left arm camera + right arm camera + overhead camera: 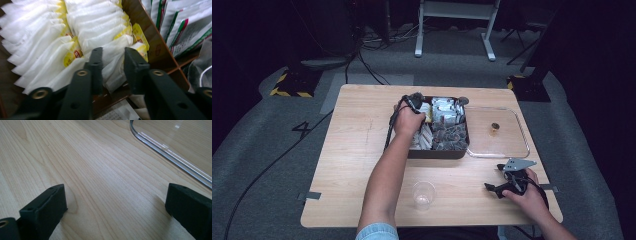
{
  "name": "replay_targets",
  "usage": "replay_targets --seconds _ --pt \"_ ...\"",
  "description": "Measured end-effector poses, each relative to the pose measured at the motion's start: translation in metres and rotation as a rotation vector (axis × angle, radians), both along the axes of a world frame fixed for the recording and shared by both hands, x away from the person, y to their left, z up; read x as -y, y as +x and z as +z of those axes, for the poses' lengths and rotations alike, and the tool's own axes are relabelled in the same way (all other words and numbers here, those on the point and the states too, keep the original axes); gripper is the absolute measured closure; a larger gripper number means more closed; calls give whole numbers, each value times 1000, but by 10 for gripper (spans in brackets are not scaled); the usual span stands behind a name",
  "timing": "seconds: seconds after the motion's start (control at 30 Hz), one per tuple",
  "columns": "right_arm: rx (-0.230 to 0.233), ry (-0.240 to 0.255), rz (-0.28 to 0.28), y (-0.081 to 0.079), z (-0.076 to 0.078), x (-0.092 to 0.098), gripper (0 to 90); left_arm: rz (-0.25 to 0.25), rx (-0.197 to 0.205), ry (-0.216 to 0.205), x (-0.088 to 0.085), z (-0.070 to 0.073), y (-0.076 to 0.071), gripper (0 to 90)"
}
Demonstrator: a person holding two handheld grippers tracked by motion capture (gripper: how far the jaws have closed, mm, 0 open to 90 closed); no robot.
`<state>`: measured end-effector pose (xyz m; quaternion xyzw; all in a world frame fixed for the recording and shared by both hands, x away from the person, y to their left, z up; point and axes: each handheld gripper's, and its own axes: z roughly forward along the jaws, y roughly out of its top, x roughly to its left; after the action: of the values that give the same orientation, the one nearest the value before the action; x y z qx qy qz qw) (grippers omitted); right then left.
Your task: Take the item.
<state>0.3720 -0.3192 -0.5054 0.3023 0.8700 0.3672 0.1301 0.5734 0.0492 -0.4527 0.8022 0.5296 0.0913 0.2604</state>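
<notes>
Left gripper (112, 67) pinches one tea bag (117, 53) inside the box (462, 150); right gripper (115, 205) rests spread; cup (423, 195) appears empty.

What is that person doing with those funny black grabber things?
A person is holding a grabber tool in each hand at a wooden table. The left tool is reaching into a box of tea bags, its jaws on either side of one white tea bag. The right tool rests wide open on the table near the clear lid. An empty plastic cup waits at the front.
</notes>
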Motion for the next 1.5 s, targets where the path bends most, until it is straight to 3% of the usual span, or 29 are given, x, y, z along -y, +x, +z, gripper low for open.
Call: replay_targets --seconds 0.2,0.3,0.47,0.73,1.1,1.2,1.3,1.5 --pt "0 0 0 0 0 0 36 -26 -3 13 -1 3 -1 884" --pt "0 0 1 0 0 0 37 -45 6 22 -2 4 -1 897" --pt "1 1 2 0 0 0 37 -51 34 -8 -7 10 -2 899" --pt "0 1 2 0 0 0 38 -66 88 -56 -18 34 -5 899" --pt "0 1 2 0 0 0 38 -90 146 -83 -31 66 -15 900" --pt "-1 2 2 0 0 0 38 -110 151 -130 -38 76 -21 900" --pt "0 1 2 0 0 0 38 -134 176 -149 -44 88 -30 900" --pt "-1 1 4 0 0 0 38 -160 206 -152 -52 105 -47 900"
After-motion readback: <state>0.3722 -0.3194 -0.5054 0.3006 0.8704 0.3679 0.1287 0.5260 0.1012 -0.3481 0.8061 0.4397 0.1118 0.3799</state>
